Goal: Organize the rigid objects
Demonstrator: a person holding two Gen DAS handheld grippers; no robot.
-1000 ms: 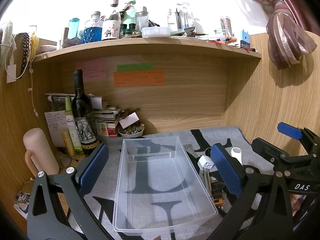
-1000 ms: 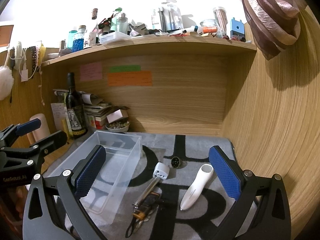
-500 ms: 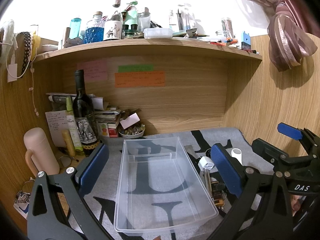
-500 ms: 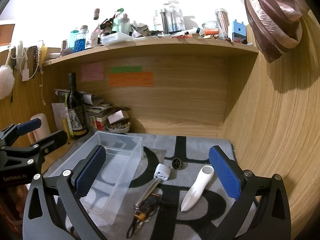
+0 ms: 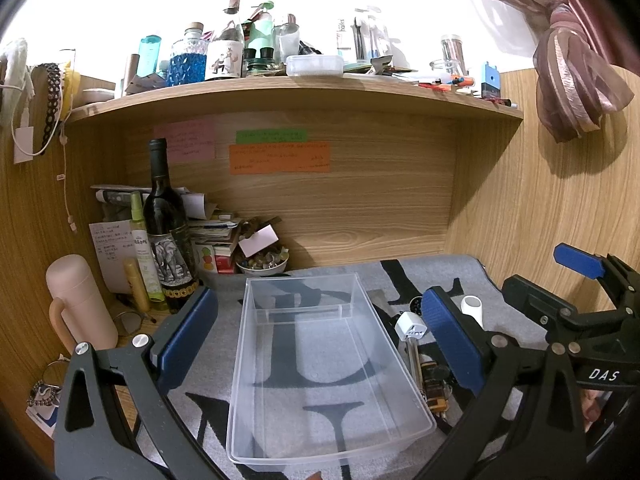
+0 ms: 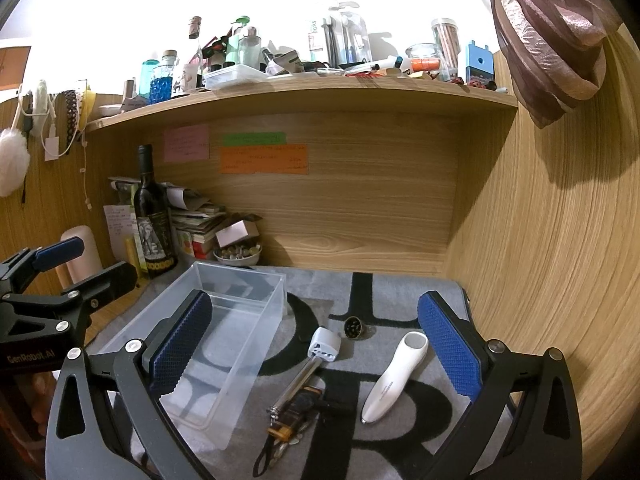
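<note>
Left gripper is hovering with its jaws spread wide and holding nothing, straddling the clear plastic bin, which is sitting on the grey mat. Just right of the bin, a white adapter is lying.

Right gripper is hanging wide apart and holding nothing. Right of the bin, the adapter, a metal tube, a white handheld device and a small round black piece are lying on the mat.

The right gripper says "DAS". The left gripper says "GenRobot.AI". A clear pack on the shelf may say "harks". The sticky notes are too small to read.
</note>
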